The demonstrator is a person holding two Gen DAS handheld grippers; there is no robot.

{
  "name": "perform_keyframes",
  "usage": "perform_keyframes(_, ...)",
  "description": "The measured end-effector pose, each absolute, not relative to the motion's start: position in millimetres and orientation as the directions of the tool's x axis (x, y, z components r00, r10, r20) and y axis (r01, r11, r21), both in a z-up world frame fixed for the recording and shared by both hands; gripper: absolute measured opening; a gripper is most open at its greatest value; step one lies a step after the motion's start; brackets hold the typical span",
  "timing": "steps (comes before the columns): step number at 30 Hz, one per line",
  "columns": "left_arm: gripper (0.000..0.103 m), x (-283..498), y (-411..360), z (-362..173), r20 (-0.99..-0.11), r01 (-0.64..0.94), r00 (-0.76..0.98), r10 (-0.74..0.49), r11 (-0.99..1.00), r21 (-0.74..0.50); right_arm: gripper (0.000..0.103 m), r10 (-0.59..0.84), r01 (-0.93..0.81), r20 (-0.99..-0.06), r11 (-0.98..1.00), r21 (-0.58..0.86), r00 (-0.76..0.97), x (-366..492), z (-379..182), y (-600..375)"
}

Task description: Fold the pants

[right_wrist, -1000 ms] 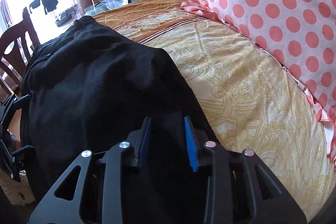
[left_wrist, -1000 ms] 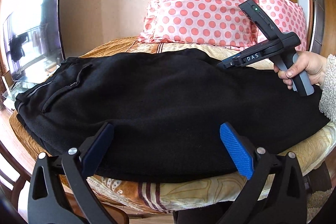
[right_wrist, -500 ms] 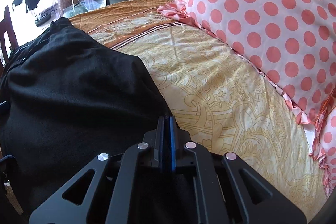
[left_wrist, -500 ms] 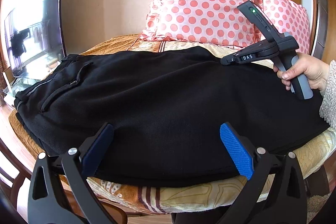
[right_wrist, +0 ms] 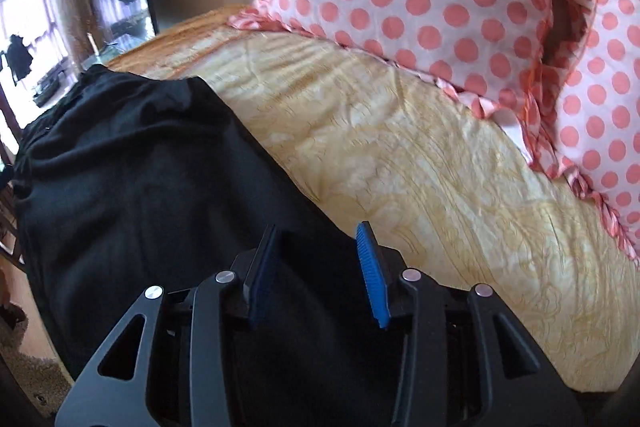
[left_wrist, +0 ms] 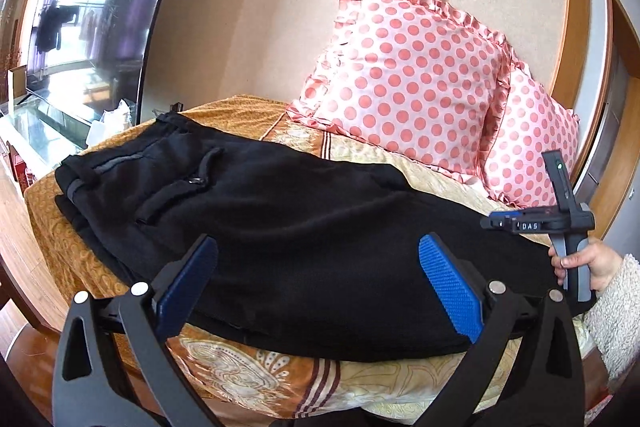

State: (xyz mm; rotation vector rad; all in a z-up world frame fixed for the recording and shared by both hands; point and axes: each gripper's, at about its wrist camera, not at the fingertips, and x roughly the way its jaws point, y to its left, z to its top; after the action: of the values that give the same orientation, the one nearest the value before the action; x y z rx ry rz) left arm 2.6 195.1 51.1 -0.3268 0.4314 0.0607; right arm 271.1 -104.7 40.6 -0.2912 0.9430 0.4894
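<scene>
A bed with a yellow-gold patterned bedspread (left_wrist: 420,171) fills the scene, two pink polka-dot pillows (left_wrist: 404,83) propped at 1 o'clock against a beige wall and a dark television (left_wrist: 100,23) standing at 10 o'clock. The black pants (left_wrist: 304,239) lie flat along the bed's near edge, one leg laid over the other, soft and fleecy, waistband with drawstring and pocket opening toward 10 o'clock, legs running toward 3 o'clock. The left gripper (left_wrist: 318,287) hovers over the near hem side, its blue pads wide apart and holding nothing. The right gripper (right_wrist: 318,269), in a hand (left_wrist: 588,265) at 3 o'clock, sits over the leg ends, jaws partly open with black fabric beneath and between them, not clamped.
</scene>
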Motion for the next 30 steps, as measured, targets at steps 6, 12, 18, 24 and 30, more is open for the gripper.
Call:
perform_keyframes(6, 0.101, 0.5, 201.1, 56.4, -0.432, -0.149, 0.902, 0.013, 0.948, -0.281, 0.041, 0.166, -0.308, -0.789, 0.951, -0.031, 0.591, 269.6, 49.4, -156.1)
perform_keyframes(12, 0.101, 17.5, 197.4, 65.1, -0.428, -0.080, 0.902, -0.052, 0.956, -0.283, 0.044, 0.467, -0.598, -0.686, 0.799, 0.058, 0.558, 181.3, 68.6, -106.8)
perform_keyframes(18, 0.101, 38.1, 190.8, 46.7, -0.520, -0.113, 0.854, -0.029, 0.964, -0.240, 0.062, 0.417, -0.701, -0.730, 0.704, -0.118, 0.542, 125.6, 34.0, -57.4)
perform_keyframes(24, 0.101, 39.7, 179.0, 22.0, -0.596, -0.148, 0.801, 0.057, 0.983, -0.105, 0.061, 0.465, -0.623, -0.730, 0.779, 0.070, 0.500, 123.2, 33.6, -93.0)
perform_keyframes(30, 0.101, 36.0, 180.0, 20.1, -0.581, -0.153, 0.812, 0.065, 0.983, -0.104, 0.077, 0.429, -0.172, -0.557, 0.874, 0.453, 0.711, 115.5, 67.7, -253.8)
